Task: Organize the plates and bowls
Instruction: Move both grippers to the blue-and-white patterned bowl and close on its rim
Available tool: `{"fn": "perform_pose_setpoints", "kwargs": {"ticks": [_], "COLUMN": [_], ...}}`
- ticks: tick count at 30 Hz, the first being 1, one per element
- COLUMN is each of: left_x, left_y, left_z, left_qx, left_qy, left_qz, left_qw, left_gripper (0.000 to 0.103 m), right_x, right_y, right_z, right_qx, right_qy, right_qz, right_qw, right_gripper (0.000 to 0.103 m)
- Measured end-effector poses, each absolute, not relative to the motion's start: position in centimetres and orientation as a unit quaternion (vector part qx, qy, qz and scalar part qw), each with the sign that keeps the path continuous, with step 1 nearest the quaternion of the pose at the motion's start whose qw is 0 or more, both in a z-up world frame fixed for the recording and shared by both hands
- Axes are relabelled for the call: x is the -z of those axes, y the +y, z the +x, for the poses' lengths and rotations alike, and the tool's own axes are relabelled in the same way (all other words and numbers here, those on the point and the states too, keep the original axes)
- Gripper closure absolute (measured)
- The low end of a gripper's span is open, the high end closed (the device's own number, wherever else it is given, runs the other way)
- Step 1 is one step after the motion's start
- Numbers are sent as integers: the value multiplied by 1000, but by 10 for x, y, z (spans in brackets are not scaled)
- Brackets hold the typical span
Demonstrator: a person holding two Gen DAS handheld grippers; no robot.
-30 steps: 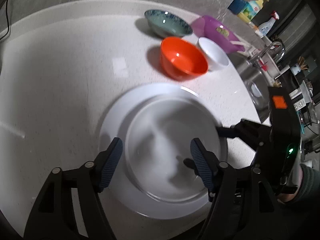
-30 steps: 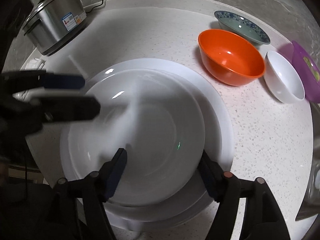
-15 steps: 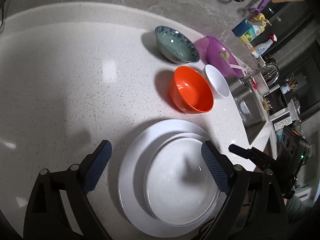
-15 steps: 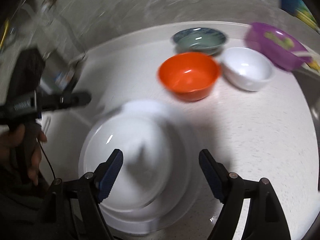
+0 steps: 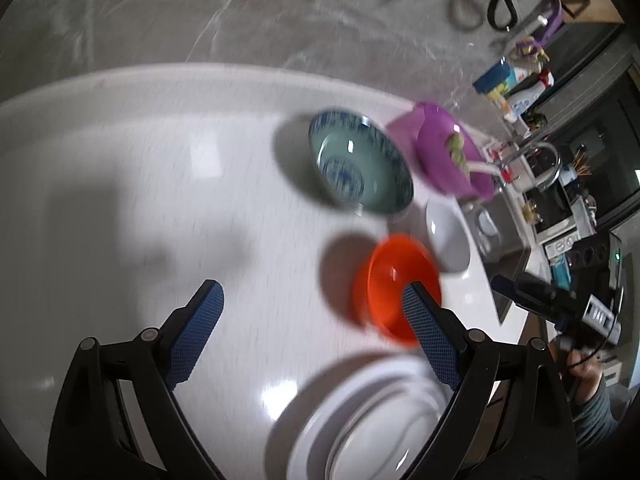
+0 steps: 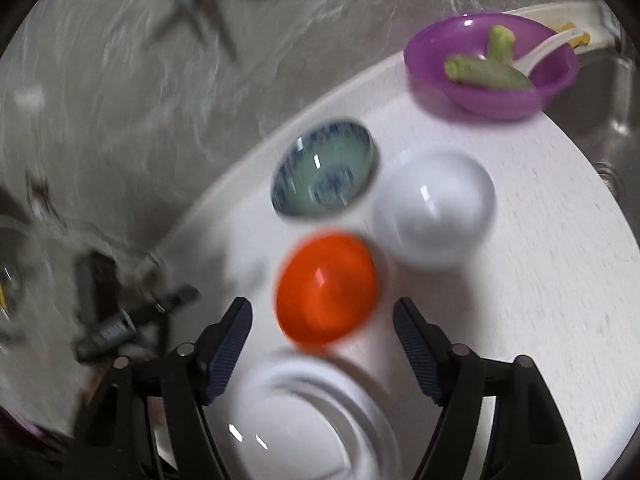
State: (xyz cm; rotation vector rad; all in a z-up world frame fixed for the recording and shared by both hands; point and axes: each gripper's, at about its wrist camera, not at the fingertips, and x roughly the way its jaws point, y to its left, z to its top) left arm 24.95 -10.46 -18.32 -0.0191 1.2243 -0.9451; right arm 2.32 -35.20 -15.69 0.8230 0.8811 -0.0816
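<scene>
1. Left view: your left gripper (image 5: 312, 312) hangs wide and empty; the orange bowl (image 5: 394, 288) lies off by its right finger.
2. Right view: your right gripper (image 6: 322, 326), empty after its jaws narrowed slightly, frames the orange bowl (image 6: 326, 286) dead ahead, so it's better placed.

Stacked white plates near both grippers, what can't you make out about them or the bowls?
- Stacked plates: right wrist view, blurred and cut off by the bottom edge; count unclear.
- Same stack, left wrist view: partly behind a finger.
- Blue-patterned bowl: motif smeared by blur.
- Purple bowl: green contents unidentifiable.
</scene>
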Motion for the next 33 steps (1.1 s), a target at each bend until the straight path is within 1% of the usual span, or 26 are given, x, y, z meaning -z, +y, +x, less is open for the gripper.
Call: {"fn": "perform_pose_setpoints", "kwargs": {"ticks": [3, 6, 8, 9, 11, 12, 14, 16, 23, 25, 27, 28, 29, 30, 31, 32, 33], "left_x": [178, 185, 195, 201, 211, 217, 226, 235, 255, 258, 264, 266, 267, 269, 269, 269, 269], "left_y": [-126, -152, -165, -171, -183, -188, -197, -208, -230, -236, -241, -243, -245, -248, -250, -253, -255], "left_z": [281, 313, 329, 335, 342, 345, 346, 346, 344, 343, 343, 343, 342, 341, 340, 339, 338], "left_qx": [431, 423, 416, 412, 406, 405, 404, 412, 421, 422, 425, 426, 425, 426, 427, 428, 429], "left_qy": [556, 559, 571, 573, 578, 582, 585, 587, 592, 594, 597, 599, 599, 600, 600, 599, 597], "left_qz": [-5, 5, 4, 4, 18, 22, 30, 33, 50, 55, 53, 52, 52, 53, 54, 56, 59], "left_qw": [711, 713, 708, 708, 708, 705, 702, 696, 686, 683, 678, 677, 676, 675, 675, 675, 675], "left_gripper": [12, 12, 14, 14, 14, 14, 16, 27, 48, 64, 70, 71, 71, 74, 77, 78, 83], "right_x": [149, 148, 155, 160, 173, 177, 191, 203, 225, 229, 230, 231, 232, 230, 231, 232, 233], "right_y": [-378, -393, -403, -407, -414, -415, -415, -417, -420, -422, -423, -423, -422, -422, -421, -419, -419], "right_z": [56, 103, 130, 142, 167, 171, 184, 192, 212, 216, 216, 219, 219, 220, 222, 222, 223], "right_qx": [31, 44, 51, 64, 88, 92, 99, 105, 114, 117, 121, 122, 124, 124, 121, 121, 124], "right_qy": [408, 423, 436, 448, 481, 491, 514, 527, 546, 551, 555, 559, 562, 565, 570, 576, 580], "right_qz": [406, 386, 379, 368, 344, 339, 327, 327, 327, 327, 324, 321, 318, 314, 310, 305, 302], "right_qw": [817, 819, 815, 812, 802, 797, 787, 777, 763, 758, 756, 755, 753, 753, 751, 749, 746], "right_gripper": [28, 29, 34, 39, 42, 47, 50, 52, 54, 54, 54, 54, 57, 62, 66, 67, 74]}}
